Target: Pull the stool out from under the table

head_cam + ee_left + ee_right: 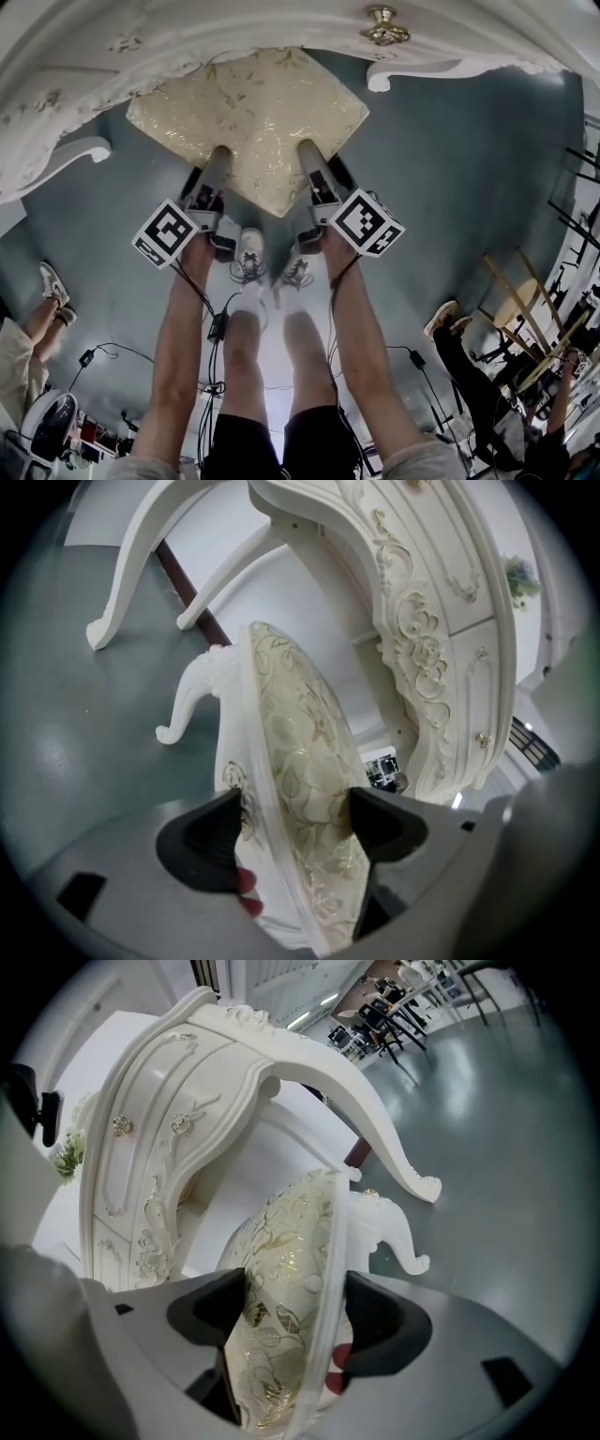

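The step in hand looks like taking hold of the stool; the pull has not begun.

The left gripper (295, 819) has its 2 black jaws spread wide astride the seat's near-left edge. 1 pad is at the white carved rail and the other is at the cushion. The padding shows no dent, so I read this claw as released rather than clenched.

The square stool with a cream, gold-leaf-patterned cushion and white scrolled legs (248, 117) stands on the grey-green floor (469, 187). It is at 12 o'clock from the person's white shoes (251, 255). Its far corner is tucked beneath the ornate white carved table (84, 56), while most of the seat shows in front of it. On the seat, the left claw sits at about 7 o'clock and the right gripper (292, 1305) at about 4 o'clock.

The right claw also straddles its edge with jaws wide, cushion on 1 side and rim on the other. It too appears released.

The next move calls for both claws to clamp firmly. They should then draw evenly toward 6 o'clock so the stool does not twist against the table's curved legs.

The cushion is domed and glossy, with pale piping round its edge. Small gilt ornaments mark the knees of the legs.
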Tool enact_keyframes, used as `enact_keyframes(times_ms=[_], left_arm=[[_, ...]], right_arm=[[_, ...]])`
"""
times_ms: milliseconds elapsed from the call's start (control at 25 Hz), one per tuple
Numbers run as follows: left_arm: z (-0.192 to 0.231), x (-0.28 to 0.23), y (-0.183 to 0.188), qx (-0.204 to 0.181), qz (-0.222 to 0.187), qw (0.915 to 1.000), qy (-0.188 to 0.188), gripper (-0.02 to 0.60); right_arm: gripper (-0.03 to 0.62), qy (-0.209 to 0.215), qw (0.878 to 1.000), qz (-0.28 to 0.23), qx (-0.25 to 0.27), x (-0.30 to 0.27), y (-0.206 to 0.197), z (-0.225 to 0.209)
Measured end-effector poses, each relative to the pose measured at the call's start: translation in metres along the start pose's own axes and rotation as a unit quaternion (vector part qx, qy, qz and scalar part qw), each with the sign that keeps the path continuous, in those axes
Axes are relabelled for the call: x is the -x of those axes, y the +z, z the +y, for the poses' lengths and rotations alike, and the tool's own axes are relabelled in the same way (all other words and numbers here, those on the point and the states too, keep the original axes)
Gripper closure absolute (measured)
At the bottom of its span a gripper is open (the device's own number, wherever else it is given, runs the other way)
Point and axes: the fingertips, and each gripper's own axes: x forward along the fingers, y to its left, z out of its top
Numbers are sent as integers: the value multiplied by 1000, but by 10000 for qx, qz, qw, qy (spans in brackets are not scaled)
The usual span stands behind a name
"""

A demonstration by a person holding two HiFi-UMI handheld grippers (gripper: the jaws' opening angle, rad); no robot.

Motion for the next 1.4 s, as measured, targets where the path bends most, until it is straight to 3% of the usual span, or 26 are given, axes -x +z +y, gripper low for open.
enact_keyframes(times_ms=[360,880,1400], left_arm=[[-6,4,-13,-145,176,9997,47,227],[-40,3,-93,-770,848,9934,35,273],[-40,0,-119,-992,1496,9837,-140,273]], right_arm=[[250,36,10000,-52,-6,15,3,-5],[261,-157,9979,-458,-441,93,17,-62],[284,-250,9882,-1235,-876,138,7,-74]])
